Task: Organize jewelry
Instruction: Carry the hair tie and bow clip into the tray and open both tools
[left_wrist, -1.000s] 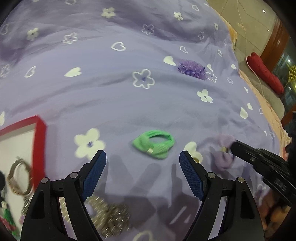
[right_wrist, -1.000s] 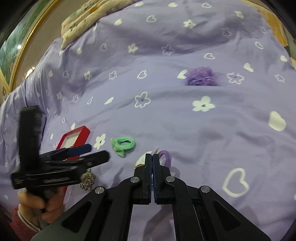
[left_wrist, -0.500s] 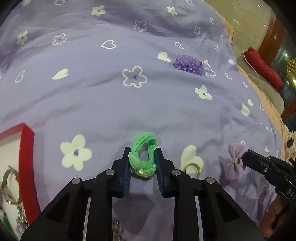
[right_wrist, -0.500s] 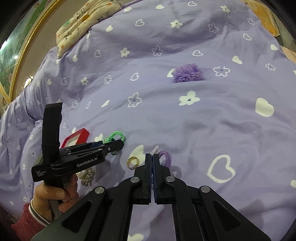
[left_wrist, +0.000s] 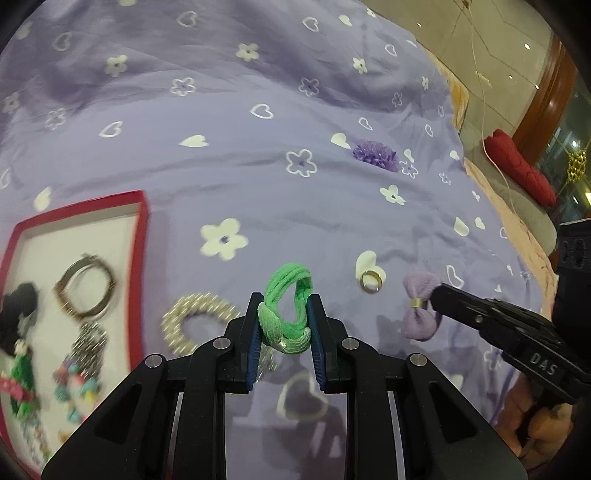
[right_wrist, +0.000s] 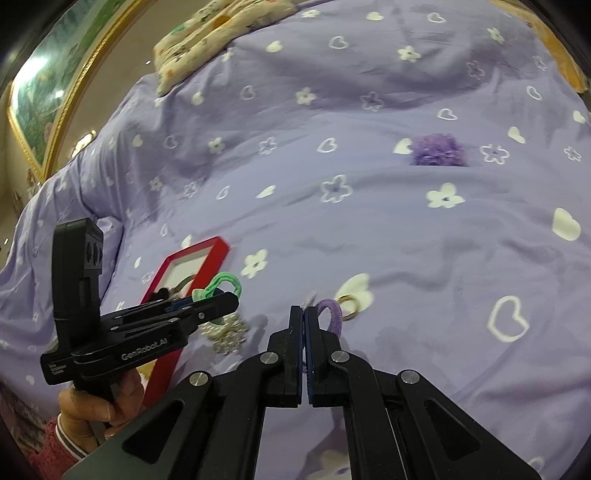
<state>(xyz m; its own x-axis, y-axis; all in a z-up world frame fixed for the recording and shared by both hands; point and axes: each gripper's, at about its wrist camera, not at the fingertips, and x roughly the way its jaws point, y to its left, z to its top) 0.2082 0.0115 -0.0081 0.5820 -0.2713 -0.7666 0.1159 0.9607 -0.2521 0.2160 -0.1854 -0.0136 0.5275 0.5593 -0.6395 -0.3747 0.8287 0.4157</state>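
Note:
My left gripper (left_wrist: 285, 297) is shut on a green hair tie (left_wrist: 288, 314), which stands upright between the blue pads, lifted off the purple bedspread (left_wrist: 258, 166). The right wrist view shows the same green hair tie (right_wrist: 221, 282) at the left gripper's tip. My right gripper (right_wrist: 303, 308) is shut; a purple hair-tie loop (right_wrist: 328, 314) sticks out beside its tip. From the left wrist view, the right gripper (left_wrist: 439, 295) holds the elastic of a purple bow (left_wrist: 421, 314). A red-rimmed tray (left_wrist: 142, 236) at the left holds several pieces.
A silver beaded bracelet (left_wrist: 199, 317) lies on the bedspread beside the tray. A gold ring (left_wrist: 370, 281) rests on a white heart print. A purple pom flower (left_wrist: 375, 157) lies farther back. A patterned pillow (right_wrist: 221, 33) sits at the far end. A person's hand (right_wrist: 96, 406) grips the left handle.
The left gripper closed on the green hair tie and raised it off the bedspread, shifting toward the tray. The right gripper drifted a little with the purple bow tie.

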